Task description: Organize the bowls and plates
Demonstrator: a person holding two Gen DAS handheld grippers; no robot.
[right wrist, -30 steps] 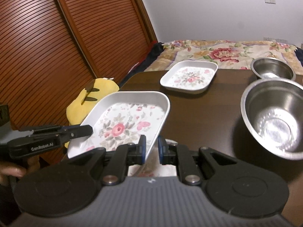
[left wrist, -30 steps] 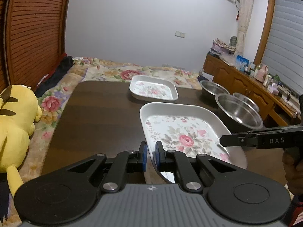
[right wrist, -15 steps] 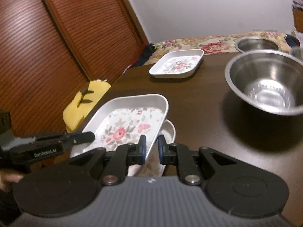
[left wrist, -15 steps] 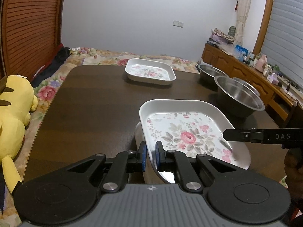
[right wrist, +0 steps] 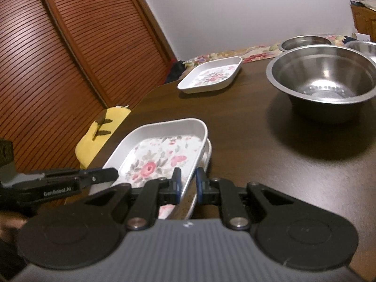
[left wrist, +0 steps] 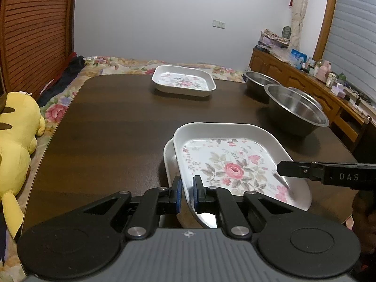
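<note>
A: Quick rundown of the table (left wrist: 112, 127)? Holding anything?

B: Yep. Left gripper (left wrist: 186, 190) pinched tight on the near rim of a flowered plate (left wrist: 225, 162), right gripper (right wrist: 188, 184) clamped on the opposite rim of that same plate (right wrist: 159, 157). Fingers nearly together on both, just the thin rim between the blue pads. Seen from the left wrist, the right gripper's black finger (left wrist: 303, 171) reaches over the plate's right edge.

A: Sitting flat or up in the air?

B: Tilted a bit, sitting over a 2nd plate (left wrist: 169, 159) underneath, offset so the lower rim pokes out on the left. Touching or just above, can't tell. From the right wrist, the lower one (right wrist: 208, 154) peeks out on the far right side.

A: Count of everything?

B: 3 flowered plates: the held one, the one under it, plus a lone one (left wrist: 183, 81) at the far edge of the table, well apart. 3 steel bowls: a big one (left wrist: 296, 108) nearest on the right, a smaller one (left wrist: 260, 80) behind it, and a 3rd rim (left wrist: 310, 95) barely showing behind the big one.

A: Anything in the way?

B: Between the stack and the far plate, just bare dark wood. Big bowl (right wrist: 324, 80) near the stack on the right, not touching. Off the table: yellow plush toy (left wrist: 16, 136) on the left on a flowered blanket (left wrist: 58, 108), slatted wooden doors (right wrist: 58, 58) behind, cluttered wooden sideboard (left wrist: 305, 80) on the right.
</note>
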